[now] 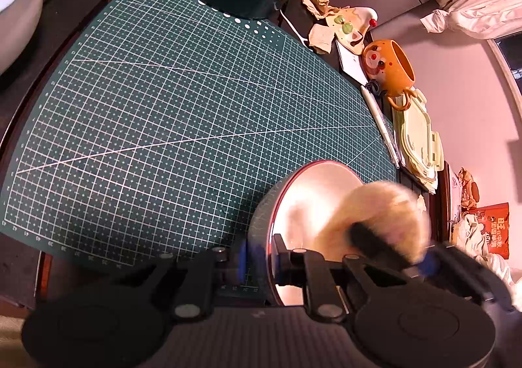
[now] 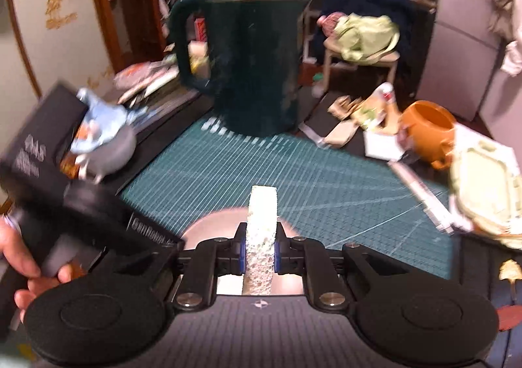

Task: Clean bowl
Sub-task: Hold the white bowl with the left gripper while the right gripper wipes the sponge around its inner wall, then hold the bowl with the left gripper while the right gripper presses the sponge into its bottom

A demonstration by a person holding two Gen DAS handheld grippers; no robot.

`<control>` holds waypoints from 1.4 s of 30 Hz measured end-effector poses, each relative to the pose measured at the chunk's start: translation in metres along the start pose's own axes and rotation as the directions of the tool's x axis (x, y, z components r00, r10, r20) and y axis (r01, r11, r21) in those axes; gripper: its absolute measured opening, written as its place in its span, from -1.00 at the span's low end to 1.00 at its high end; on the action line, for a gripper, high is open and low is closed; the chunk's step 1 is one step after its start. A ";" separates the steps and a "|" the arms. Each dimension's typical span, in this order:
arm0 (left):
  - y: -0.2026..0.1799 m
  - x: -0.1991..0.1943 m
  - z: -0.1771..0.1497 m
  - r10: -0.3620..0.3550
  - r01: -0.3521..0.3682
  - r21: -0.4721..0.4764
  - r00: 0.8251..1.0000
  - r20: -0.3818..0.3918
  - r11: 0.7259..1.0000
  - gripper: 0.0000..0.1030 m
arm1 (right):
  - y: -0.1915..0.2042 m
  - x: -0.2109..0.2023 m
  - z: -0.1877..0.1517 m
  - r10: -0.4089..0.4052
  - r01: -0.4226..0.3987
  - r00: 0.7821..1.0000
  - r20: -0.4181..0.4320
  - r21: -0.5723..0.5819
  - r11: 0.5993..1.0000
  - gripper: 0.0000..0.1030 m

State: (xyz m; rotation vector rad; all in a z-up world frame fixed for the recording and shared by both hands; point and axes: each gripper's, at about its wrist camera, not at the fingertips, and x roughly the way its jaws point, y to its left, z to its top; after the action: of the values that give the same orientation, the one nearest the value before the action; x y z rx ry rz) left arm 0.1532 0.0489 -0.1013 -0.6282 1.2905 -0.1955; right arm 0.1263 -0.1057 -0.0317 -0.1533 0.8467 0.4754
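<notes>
— Where's the bowl [image 1: 313, 201] right now?

— Near the front right corner of the green cutting mat [image 1: 169, 113], on the bench. It's a metal one with a thin red rim, and it's tipped up on its side, so the hollow faces the right-hand tool.

— Who's holding it like that?

— The left tongs [image 1: 261, 262]. They're clamped on the rim, one finger outside the wall and one inside the hollow.

— And the right tongs [image 2: 259, 254]?

— Closed on a pale sponge [image 2: 261, 237]. It stands upright between the blue pads and sticks out well past the fingertips. From the left camera it's a blurred cream patch lying over the inside of the bowl — whether it actually touches the metal, I can't tell through the blur.

— Can you see the person?

— Only a hand [image 2: 23, 260] at the left edge of the right camera's view, wrapped around the handle of the left tool.

— What else is on the bench?

— A dark green kettle [image 2: 241, 61] stands at the far edge of the mat. On the right side, off the mat, an orange mug [image 1: 391, 69] with a painted face lies on its side, and just beside it are a pale green lid [image 1: 417, 136] and a white pen [image 1: 381, 126] along the mat's edge. On the left sits a grey bowl [image 2: 107, 143] with crumpled blue wrapping in it.
</notes>
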 end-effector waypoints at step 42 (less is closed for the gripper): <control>0.000 0.002 0.002 -0.004 0.004 -0.010 1.000 -0.003 1.000 -0.73 | 0.001 0.026 -0.013 -0.020 0.020 1.000 -0.007 0.020 1.000 -0.74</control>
State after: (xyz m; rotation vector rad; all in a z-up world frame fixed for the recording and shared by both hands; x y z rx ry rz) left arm 0.1556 0.0490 -0.1027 -0.6389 1.2941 -0.1936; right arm 0.1314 -0.0998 -0.0603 -0.1445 0.8558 0.4475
